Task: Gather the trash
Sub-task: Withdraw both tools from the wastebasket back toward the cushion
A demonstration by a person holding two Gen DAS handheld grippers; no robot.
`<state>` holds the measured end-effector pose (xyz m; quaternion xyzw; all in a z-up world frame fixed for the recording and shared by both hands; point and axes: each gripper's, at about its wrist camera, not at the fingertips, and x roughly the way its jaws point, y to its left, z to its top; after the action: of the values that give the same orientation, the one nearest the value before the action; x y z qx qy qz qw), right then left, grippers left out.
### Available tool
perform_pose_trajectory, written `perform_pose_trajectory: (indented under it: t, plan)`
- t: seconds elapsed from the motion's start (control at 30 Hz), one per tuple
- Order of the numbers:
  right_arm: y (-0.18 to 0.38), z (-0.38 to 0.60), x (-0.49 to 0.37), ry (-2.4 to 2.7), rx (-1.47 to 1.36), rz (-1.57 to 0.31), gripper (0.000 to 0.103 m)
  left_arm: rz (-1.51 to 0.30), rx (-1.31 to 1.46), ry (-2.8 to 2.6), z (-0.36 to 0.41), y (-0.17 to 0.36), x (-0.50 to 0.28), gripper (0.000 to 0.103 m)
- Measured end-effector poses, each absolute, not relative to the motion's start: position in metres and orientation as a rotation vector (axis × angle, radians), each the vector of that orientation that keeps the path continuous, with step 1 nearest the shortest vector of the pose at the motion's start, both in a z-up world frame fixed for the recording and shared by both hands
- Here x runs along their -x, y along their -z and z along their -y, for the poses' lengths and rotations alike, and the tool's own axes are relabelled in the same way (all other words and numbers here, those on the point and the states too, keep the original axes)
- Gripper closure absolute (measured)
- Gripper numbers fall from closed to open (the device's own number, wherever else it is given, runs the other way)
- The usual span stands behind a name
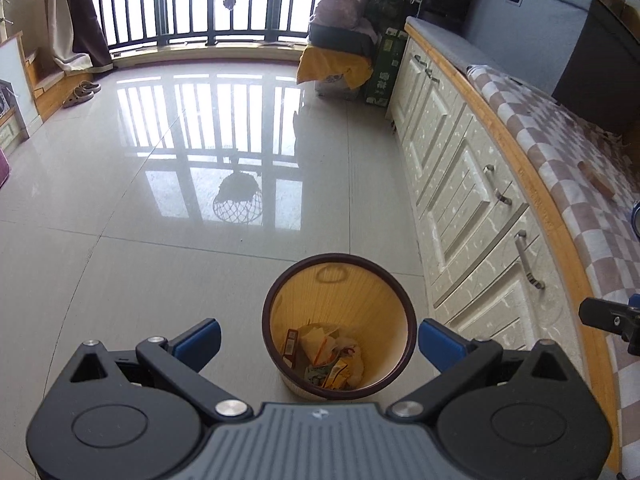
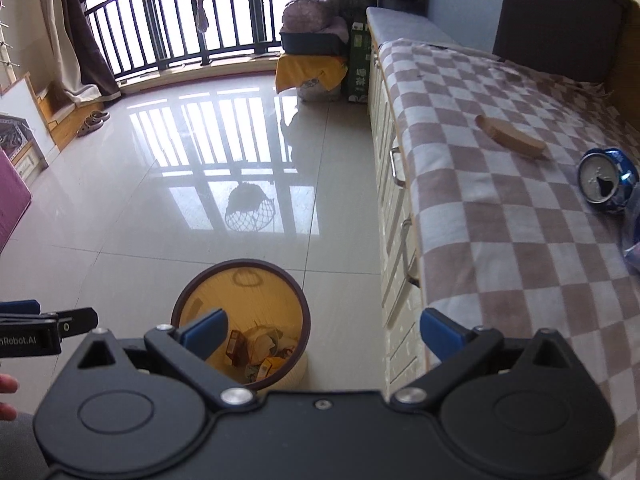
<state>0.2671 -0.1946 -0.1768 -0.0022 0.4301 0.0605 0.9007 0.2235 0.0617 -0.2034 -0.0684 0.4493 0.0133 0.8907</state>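
A round bin with a dark rim and yellow inside stands on the floor, holding several wrappers. My left gripper is open and empty above it. The bin also shows in the right wrist view with its wrappers. My right gripper is open and empty, above the bin's right side and the cabinet edge. On the checkered cloth lie a crushed blue can and a tan flat piece. Blue plastic shows at the right edge.
White cabinet drawers with metal handles run along the right under the cloth-covered top. Glossy tiled floor stretches to a railed window. A yellow-draped pile and sandals sit near the back.
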Motion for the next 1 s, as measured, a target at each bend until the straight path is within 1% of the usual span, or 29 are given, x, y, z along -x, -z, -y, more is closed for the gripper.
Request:
perform_pose_trajectory:
  t: [0.23, 0.5, 0.73, 1.0]
  plan:
    - [0.148, 0.236, -0.240, -0.052, -0.030, -0.794, 0.000, -0.829, 0.120, 0.044, -0.031, 0.169, -0.212, 0.000]
    - [0.126, 0.304, -0.210, 0.071, -0.059, -0.688, 0.000, -0.723, 0.093, 0.171, 0.027, 0.141, -0.211, 0.000]
    - [0.125, 0.376, -0.195, 0.217, -0.100, -0.636, 0.000, -0.634, 0.029, 0.289, 0.094, 0.132, -0.217, 0.000]
    - [0.135, 0.436, -0.187, 0.323, -0.149, -0.606, 0.000, -0.574, -0.026, 0.430, 0.171, 0.136, -0.242, 0.000]
